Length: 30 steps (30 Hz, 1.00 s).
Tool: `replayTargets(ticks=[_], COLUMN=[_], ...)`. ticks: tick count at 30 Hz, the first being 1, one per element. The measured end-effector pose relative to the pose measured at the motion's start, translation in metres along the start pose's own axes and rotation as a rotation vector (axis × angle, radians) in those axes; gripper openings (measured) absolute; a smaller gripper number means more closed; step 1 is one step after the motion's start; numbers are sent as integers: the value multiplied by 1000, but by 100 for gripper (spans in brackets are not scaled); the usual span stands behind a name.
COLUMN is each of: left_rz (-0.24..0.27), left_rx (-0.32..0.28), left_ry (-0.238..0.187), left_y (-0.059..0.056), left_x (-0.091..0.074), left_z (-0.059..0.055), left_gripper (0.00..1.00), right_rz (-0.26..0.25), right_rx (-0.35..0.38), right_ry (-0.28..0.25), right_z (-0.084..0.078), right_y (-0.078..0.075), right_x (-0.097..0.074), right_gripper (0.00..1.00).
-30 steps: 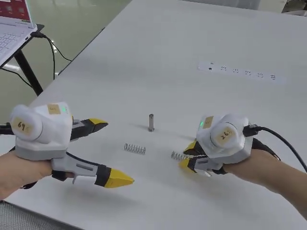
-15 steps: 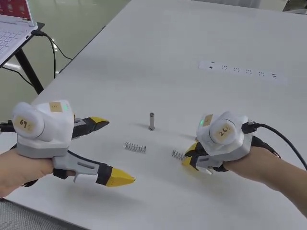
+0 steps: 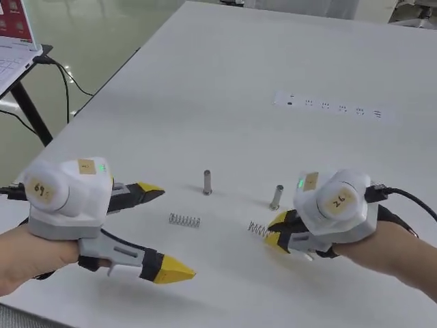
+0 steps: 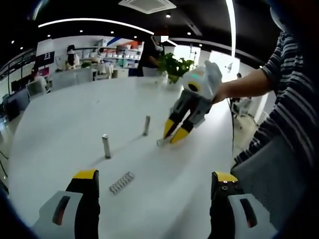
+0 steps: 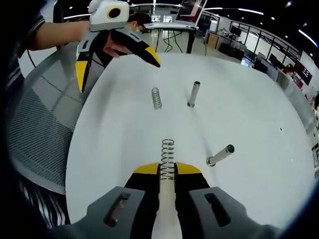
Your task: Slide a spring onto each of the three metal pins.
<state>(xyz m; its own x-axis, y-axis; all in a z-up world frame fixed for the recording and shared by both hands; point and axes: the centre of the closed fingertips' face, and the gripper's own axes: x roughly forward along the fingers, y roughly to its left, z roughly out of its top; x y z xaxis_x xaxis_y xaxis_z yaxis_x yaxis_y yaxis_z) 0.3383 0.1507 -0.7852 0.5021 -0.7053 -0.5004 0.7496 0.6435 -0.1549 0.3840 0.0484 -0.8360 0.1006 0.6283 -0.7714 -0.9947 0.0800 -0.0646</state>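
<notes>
Head view offers two stickers that can be read: "69" on the white housing of the left gripper (image 3: 162,231) and "26" on the housing of the right gripper (image 3: 274,230). A smaller tan sticker on each housing is too small to read, and so is the screen of the laptop (image 3: 12,41) at the upper left.

The left gripper is spread wide, its two yellow-tipped jaws well apart over the white tabletop (image 3: 205,82), with nothing between them. The right gripper is clenched on a spring (image 5: 168,157). In the right gripper view the yellow tips pinch the near end of the coil, and the rest sticks out forward past them, low over the tabletop.

A second spring (image 3: 184,220) lies flat and free on the tabletop between the two grippers. The first pin (image 3: 207,182) stands upright just beyond that loose coil. The second pin (image 3: 276,197) stands upright close beside the right gripper's housing, near the held spring. Both pins are bare metal. A white power strip (image 3: 332,107) lies farther back on the tabletop, well apart from the pins.
</notes>
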Motion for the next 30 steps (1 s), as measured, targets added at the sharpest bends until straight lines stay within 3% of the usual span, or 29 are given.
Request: replayTargets(ticks=[3,7,19,23,30], left_rz=[-32,-72,-133,-126,-168], left_rx=[-6,17,51,65,100], left_ry=[-9,13,-2,-18,-65], left_y=[-8,-19,-30,-31,-43], left_x=[6,17,44,55,72], left_z=[3,4,20,26,38], left_gripper=[88,86,80,80,71], right_rz=[0,16,32,38,49], right_rx=[-10,-62,-165,-188,-215], right_ry=[-10,-23,-16,-24,-37], right_z=[1,5,1,3,4], right_y=[1,6,9,12,19], right_x=[-7,-16,-35,-40,-47], right_gripper=[8,8,8,8,8])
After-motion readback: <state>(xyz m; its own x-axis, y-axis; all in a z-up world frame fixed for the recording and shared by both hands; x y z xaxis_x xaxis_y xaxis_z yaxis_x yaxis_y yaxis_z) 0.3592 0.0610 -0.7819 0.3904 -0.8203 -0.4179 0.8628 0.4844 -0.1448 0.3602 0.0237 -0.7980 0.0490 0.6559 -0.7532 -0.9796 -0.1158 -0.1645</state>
